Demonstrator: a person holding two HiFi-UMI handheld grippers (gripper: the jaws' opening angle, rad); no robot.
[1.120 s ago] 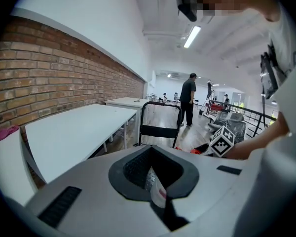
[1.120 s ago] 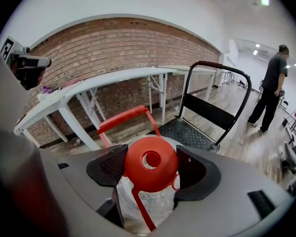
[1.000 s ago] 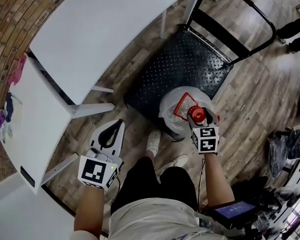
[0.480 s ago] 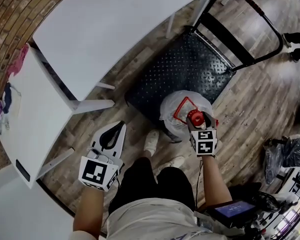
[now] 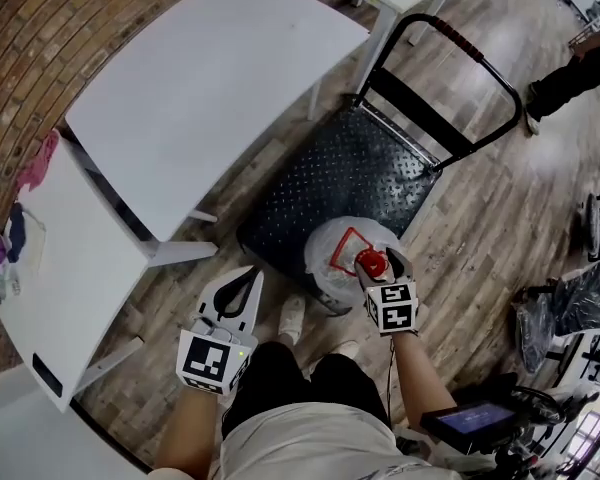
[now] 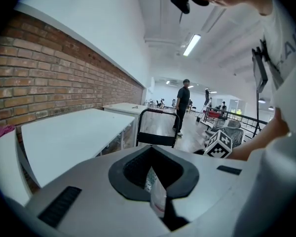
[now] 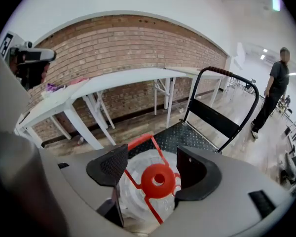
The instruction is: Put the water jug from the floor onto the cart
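Red cap [image 7: 158,180] of water jug [image 5: 325,258] sits between parted jaws of right tool [image 7: 149,168] (cart [image 5: 320,183] just beyond); left tool [image 5: 250,276] closed, held apart.

Seen from the head view, the water jug [image 5: 332,258] shows only its top and its base is hidden. It cannot be told whether it stands on the cart [image 5: 330,173] or on the floor [image 5: 470,223] at the cart's near edge. The right gripper [image 5: 380,261] covers part of the red cap [image 5: 370,264]. Beyond the cart's handle, a person [image 5: 570,68] is cut off by the picture's edge. Far left of the cart, small things [image 5: 12,230] on a white table [image 5: 80,268] are too small to name.
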